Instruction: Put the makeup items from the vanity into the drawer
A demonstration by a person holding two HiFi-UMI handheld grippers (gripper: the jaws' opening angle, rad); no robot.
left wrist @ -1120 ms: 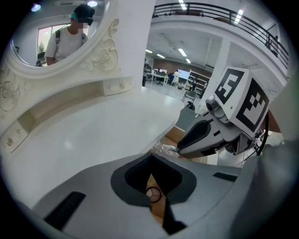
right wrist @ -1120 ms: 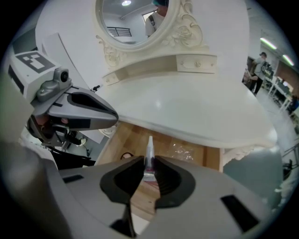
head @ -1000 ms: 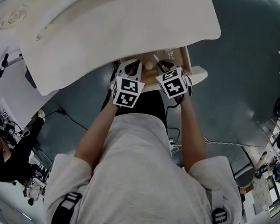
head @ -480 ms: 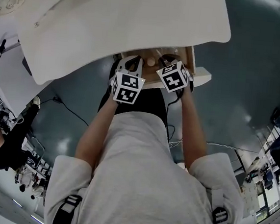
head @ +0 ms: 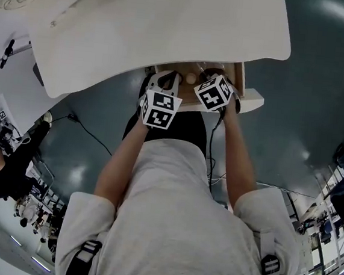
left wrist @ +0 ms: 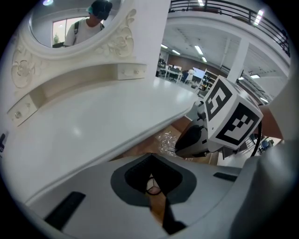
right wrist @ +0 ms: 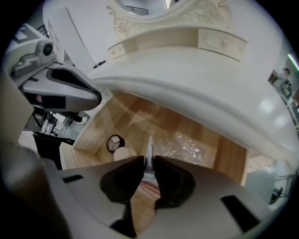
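- Over the last second both grippers have come down from under the edge of the desk (head: 170, 31) into the open drawer (head: 250, 102), the right one more than the left.
- The right gripper (right wrist: 149, 163) is clamped on a thin makeup tube (right wrist: 149, 145), whose pale tip points into the drawer, above the wooden floor and not yet resting on it.
- The left gripper (head: 165, 82) has its jaws fully together with nothing between them.
- Already in the drawer are a round black-rimmed compact (right wrist: 115, 142), a pale round puff (right wrist: 124, 153) just beside it, and a crumpled clear wrapper (right wrist: 184, 145).
- The drop seems close: the tube looks ready for release.
- No makeup shows on the visible desk, so this may be a late item.
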